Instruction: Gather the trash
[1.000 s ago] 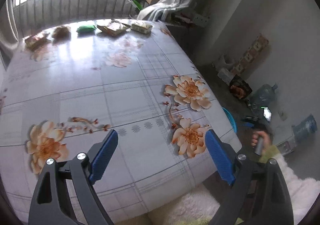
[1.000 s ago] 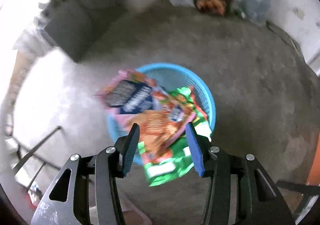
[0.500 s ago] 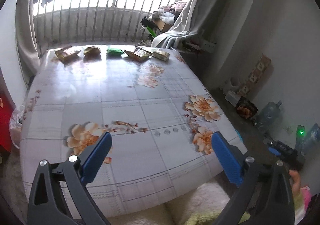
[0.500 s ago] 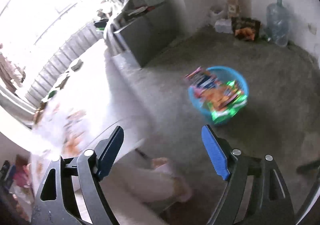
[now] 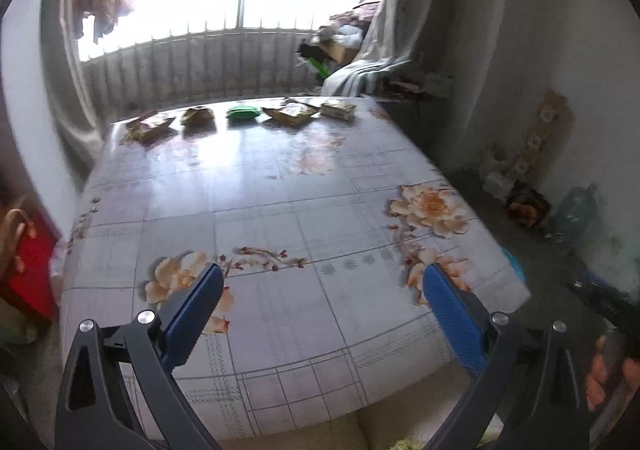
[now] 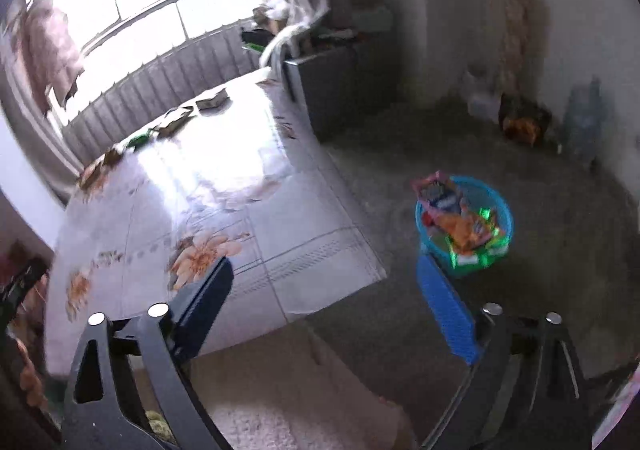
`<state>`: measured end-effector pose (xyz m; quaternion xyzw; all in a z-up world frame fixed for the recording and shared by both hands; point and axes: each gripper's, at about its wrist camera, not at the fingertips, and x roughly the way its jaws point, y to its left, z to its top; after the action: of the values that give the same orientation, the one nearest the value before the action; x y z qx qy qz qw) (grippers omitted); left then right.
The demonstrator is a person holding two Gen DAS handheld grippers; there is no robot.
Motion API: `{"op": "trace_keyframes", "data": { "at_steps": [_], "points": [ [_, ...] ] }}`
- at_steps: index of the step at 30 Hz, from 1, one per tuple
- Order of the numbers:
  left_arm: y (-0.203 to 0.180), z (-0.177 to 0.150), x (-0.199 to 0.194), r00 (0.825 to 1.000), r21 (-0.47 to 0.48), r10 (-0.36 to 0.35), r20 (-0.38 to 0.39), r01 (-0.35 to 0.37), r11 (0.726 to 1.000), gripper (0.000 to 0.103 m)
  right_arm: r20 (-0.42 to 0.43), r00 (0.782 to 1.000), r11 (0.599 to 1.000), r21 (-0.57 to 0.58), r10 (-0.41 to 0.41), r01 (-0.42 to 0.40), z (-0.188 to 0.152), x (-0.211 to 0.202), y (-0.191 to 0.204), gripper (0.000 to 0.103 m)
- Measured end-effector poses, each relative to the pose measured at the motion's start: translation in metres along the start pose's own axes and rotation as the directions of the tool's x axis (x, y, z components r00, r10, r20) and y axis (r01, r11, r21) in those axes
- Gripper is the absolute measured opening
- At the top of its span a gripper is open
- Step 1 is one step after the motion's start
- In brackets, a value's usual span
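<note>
While both hand-held tools hang over the near edge of the table, neither carries anything. Left gripper [image 5: 320, 314]: blue-padded jaws spread wide, nothing between them, aimed down across the glossy floral-print tablecloth [image 5: 280, 210]. Right gripper [image 6: 328, 310]: jaws opening, already wide, nothing between them; it looks past the table corner toward the grey concrete floor [image 6: 560, 270].

Done so far, judging by the layout: the round blue plastic basket [image 6: 503, 210] on the floor, well apart from the table, holds a heap of snack wrappers [image 6: 460, 222], orange, green and pink, piled to the rim with some hanging over it. The near and middle table surface is bare of litter.

Left to do: 5 pieces of trash sit in a row along the far edge of the table, by the balcony railing. From the left in the left wrist view:
- flattened brownish wrapper [image 5: 150, 128]
- smaller crumpled brown packet [image 5: 198, 116]
- flat green packet [image 5: 243, 113]
- wide tan wrapper [image 5: 292, 112]
- pale boxy packet [image 5: 339, 109]

All 5 lie apart from one another and well away from either gripper.

Judgement: task well underway but not finished; the table's last row is untouched. The next reach is a long one, across the full depth of the table. Both grippers are free for it. The basket is nearly full, so wrappers added on top might slide off.

A person's fingers [image 5: 600, 374] show at the lower right of the left view, wrapped around a handle.
</note>
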<state>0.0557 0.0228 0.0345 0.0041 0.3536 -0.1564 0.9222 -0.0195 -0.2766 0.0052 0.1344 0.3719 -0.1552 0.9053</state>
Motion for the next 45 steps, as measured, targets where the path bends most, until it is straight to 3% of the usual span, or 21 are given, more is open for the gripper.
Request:
{"op": "trace_keyframes", "data": {
  "at_steps": [4,8,12,17,30,45],
  "points": [
    [-0.007,-0.005,0.001,0.998,-0.039,0.069,0.001,-0.069,0.997,0.098,0.054,0.999,0.986,-0.167,0.002,0.007,-0.003,-0.009,0.034,0.095],
    [-0.014,-0.012,0.002,0.983,-0.067,0.166,-0.072,-0.171,0.983,0.098,-0.024,0.999,0.964,-0.264,0.027,-0.033,-0.012,0.002,0.058,0.095],
    [-0.028,-0.019,0.009,0.965,-0.048,0.223,-0.14,-0.231,0.972,0.098,-0.11,0.994,0.959,-0.284,-0.023,-0.009,-0.025,0.015,0.068,0.095],
    [-0.042,-0.026,0.022,0.948,-0.012,0.227,-0.222,-0.235,0.972,0.098,-0.127,0.99,0.946,-0.324,-0.069,0.025,-0.037,0.018,0.068,0.095],
    [-0.06,-0.023,0.023,0.952,0.017,0.213,-0.222,-0.215,0.976,0.098,-0.142,0.984,0.964,-0.258,-0.11,0.071,-0.035,0.018,0.044,0.095],
    [-0.058,-0.018,0.013,0.952,0.001,0.237,-0.194,-0.241,0.971,0.098,-0.107,0.987,0.957,-0.277,-0.118,0.085,-0.029,0.011,0.047,0.095]
  ]
}}
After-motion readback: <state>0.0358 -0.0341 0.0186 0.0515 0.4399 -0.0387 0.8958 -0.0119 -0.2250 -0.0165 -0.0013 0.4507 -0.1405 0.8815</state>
